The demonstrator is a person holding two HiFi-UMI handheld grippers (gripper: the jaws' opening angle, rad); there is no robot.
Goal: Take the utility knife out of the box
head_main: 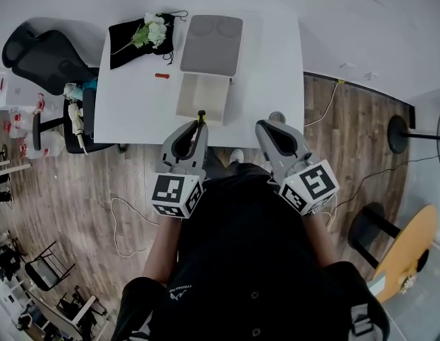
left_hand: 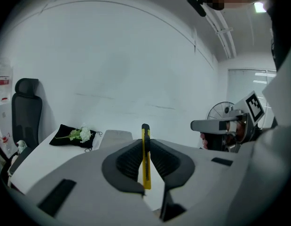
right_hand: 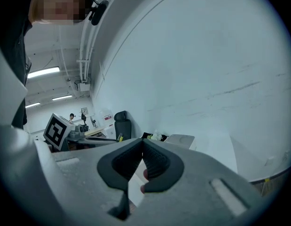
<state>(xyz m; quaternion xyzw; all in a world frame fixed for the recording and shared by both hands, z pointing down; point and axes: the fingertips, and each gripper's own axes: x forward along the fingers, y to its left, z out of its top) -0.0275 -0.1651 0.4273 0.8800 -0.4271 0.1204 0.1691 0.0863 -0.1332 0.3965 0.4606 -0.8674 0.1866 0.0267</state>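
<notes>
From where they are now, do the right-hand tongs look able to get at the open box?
Probably yes: the right tongs are shut and empty at the near edge of the table, with nothing lying between them and the box.

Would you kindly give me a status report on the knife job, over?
Left gripper shut on yellow utility knife. Right gripper shut, empty. Knife lifted out of open box. Nothing in the way.

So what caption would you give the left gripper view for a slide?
Left hand-held gripper shut on a yellow knife, with the white table and box beyond.
</notes>
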